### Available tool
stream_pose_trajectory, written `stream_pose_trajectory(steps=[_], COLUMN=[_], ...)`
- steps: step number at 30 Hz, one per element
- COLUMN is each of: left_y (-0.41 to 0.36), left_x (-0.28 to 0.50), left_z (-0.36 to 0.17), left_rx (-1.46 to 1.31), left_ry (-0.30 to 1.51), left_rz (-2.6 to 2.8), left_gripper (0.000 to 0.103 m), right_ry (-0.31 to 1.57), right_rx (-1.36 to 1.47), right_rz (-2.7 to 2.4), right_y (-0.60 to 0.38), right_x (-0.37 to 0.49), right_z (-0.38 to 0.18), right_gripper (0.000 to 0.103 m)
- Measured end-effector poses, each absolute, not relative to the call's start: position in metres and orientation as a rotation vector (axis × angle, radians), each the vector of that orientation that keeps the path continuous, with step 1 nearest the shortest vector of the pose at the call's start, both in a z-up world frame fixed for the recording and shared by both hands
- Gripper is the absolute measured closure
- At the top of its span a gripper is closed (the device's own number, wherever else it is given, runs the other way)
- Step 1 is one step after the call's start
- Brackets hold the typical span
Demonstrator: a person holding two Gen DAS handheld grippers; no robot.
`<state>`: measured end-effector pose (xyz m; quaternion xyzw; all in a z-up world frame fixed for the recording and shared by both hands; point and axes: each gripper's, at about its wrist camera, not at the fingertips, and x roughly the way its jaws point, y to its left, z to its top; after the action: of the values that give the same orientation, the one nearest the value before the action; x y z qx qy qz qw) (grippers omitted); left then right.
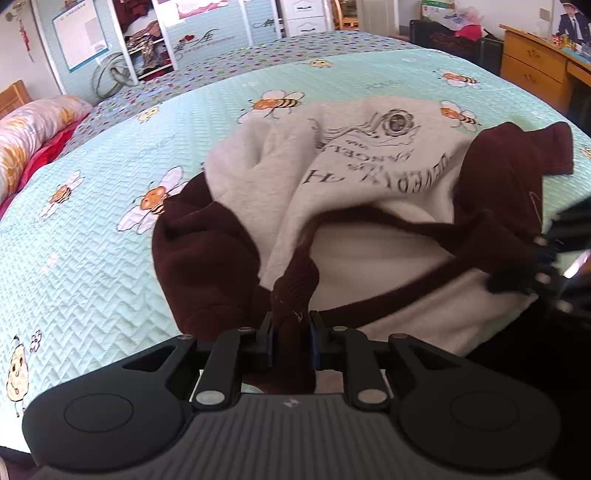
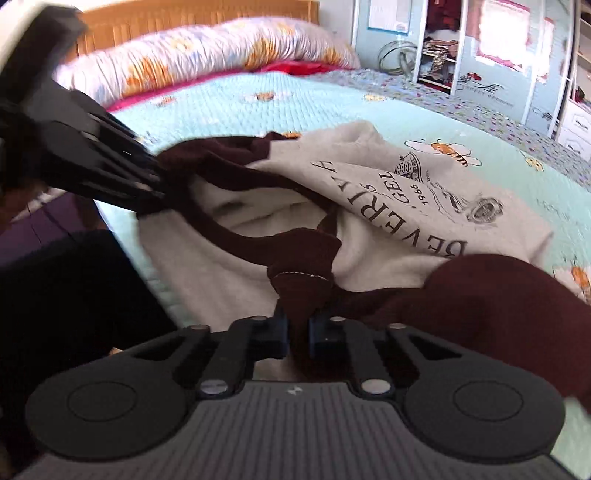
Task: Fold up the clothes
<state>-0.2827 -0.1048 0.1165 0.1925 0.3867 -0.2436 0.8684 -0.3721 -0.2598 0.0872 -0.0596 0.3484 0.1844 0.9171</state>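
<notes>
Sweatshirt [image 1: 369,155] pinched in both grippers.

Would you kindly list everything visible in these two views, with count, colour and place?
sweatshirt: one, grey with maroon sleeves and neckband, black lettering, rumpled on the bed
bedspread: one, pale green with bee prints, covering the bed
rolled quilt: one, floral orange and white, by the headboard
headboard: one, wooden, far end
wardrobe: one, pale blue, against the wall
desk: one, wooden, right of the bed
left tool: one, black, shut on the neckband
right tool: one, black, shut on the neckband
</notes>
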Motion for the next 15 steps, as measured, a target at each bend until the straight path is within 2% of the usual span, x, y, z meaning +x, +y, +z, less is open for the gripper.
stream_pose_trajectory(steps=[3,8,10,13,15], left_y=[-0.108,-0.11,-0.113,-0.12,-0.119], left_x=[-0.286,-0.283,-0.28,-0.275,-0.273], left_z=[0.125,0.14,0.15,0.17,0.185], left_rx=[0.372,0.283,0.257,0.236,0.201], left_ry=[0.793,0.769,0.752,0.7,0.659], left_rz=[-0.54,-0.563,-0.559,-0.526,-0.483], left_gripper=[0.078,0.076,0.07,0.056,0.039], right_ry=[0.688,0.618,0.57,0.498,0.459], right_rx=[-0.004,0.25,0.359,0.491,0.579], right_rz=[0.359,0.341,0.344,0.355,0.363], right_y=[-0.27,-0.306,-0.323,-0.342,-0.355], right_x=[-0.389,-0.394,-0.386,-0.367,-0.352], right_z=[0.099,0.121,0.132,0.149,0.16], right_gripper=[0.091,0.091,0.091,0.091,0.091])
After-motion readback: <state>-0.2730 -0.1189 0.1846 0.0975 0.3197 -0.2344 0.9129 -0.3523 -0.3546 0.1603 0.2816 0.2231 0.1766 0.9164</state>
